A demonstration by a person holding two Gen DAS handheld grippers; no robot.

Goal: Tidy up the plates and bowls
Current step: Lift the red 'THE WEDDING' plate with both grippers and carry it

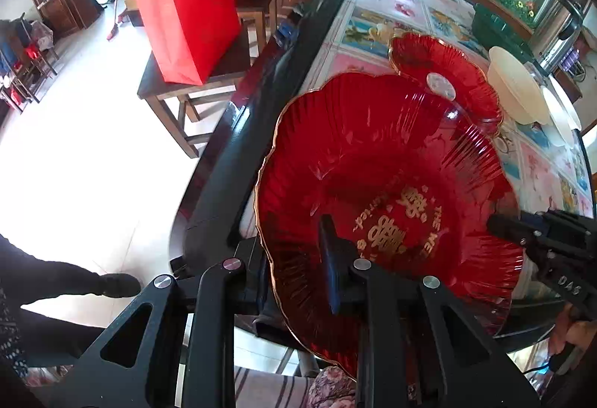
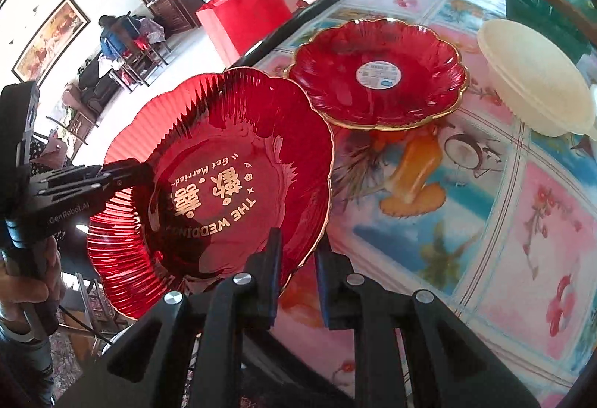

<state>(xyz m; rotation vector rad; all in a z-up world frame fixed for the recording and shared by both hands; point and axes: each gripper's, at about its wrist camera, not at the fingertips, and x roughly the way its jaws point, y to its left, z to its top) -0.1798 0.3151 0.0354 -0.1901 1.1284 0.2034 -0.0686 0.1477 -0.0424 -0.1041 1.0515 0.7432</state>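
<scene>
Beside the stickered red plate, both grippers, left and right, clamp the wedding plate's rim, tilted.

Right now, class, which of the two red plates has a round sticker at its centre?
The far red plate resting on the table, not the gold-lettered wedding plate that both grippers hold.

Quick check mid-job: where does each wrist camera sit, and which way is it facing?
Left wrist: on the left tongs, facing across the wedding plate they clamp, along the table; right tongs, right hand and a leg show.
Right wrist: on the right tongs, clamping that plate's opposite rim, facing along the table; left tongs and left hand show.
Shared: wedding plate, stickered plate, bowl, red bag.
</scene>
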